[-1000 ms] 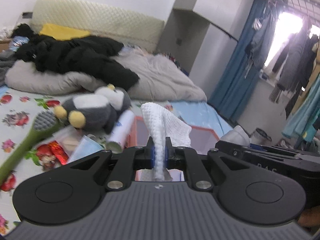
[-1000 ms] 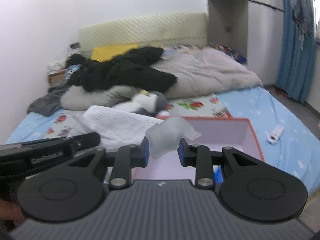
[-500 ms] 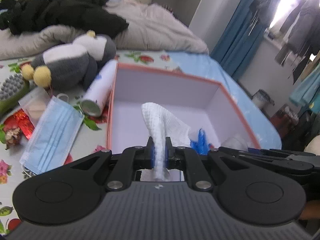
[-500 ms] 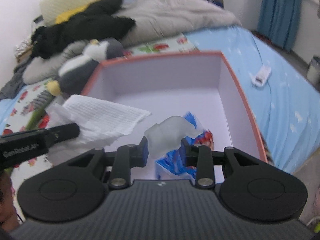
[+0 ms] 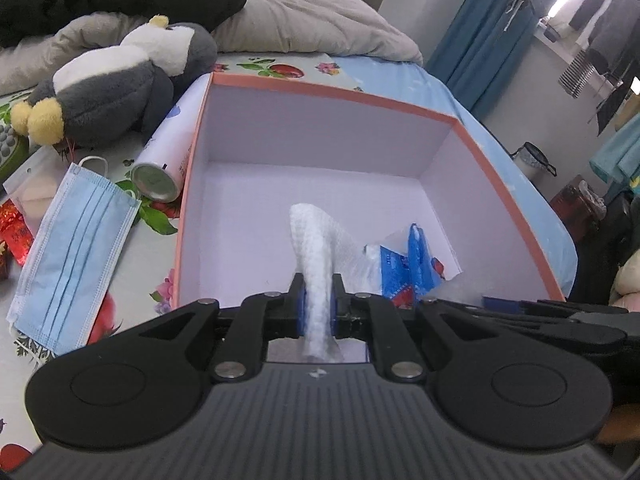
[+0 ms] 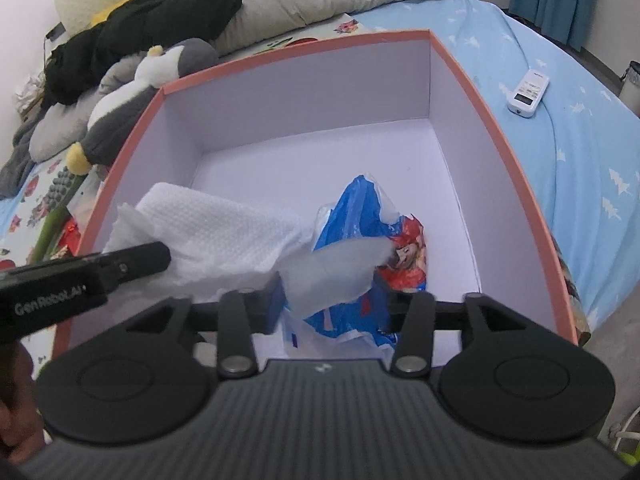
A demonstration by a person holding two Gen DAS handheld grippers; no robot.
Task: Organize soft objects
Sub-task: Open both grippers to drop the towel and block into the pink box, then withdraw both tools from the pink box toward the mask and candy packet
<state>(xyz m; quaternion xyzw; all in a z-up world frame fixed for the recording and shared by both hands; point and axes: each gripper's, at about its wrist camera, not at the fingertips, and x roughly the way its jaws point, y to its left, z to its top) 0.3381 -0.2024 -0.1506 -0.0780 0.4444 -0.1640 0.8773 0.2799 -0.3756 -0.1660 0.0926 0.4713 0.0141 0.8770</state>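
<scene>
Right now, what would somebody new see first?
A big pink box sits open on the bed. The left hand-held gripper pinches a white towel over it, above a blue bag inside. A plush penguin lies left of the box.

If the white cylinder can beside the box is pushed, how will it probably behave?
The white can lies on its side against the box, so it would probably roll. The soft bedsheet may slow it. It looks rigid, unlike the face mask.

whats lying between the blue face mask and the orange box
A white cylindrical can lies on the floral sheet between the blue face mask and the orange box, seen in the left wrist view.
</scene>
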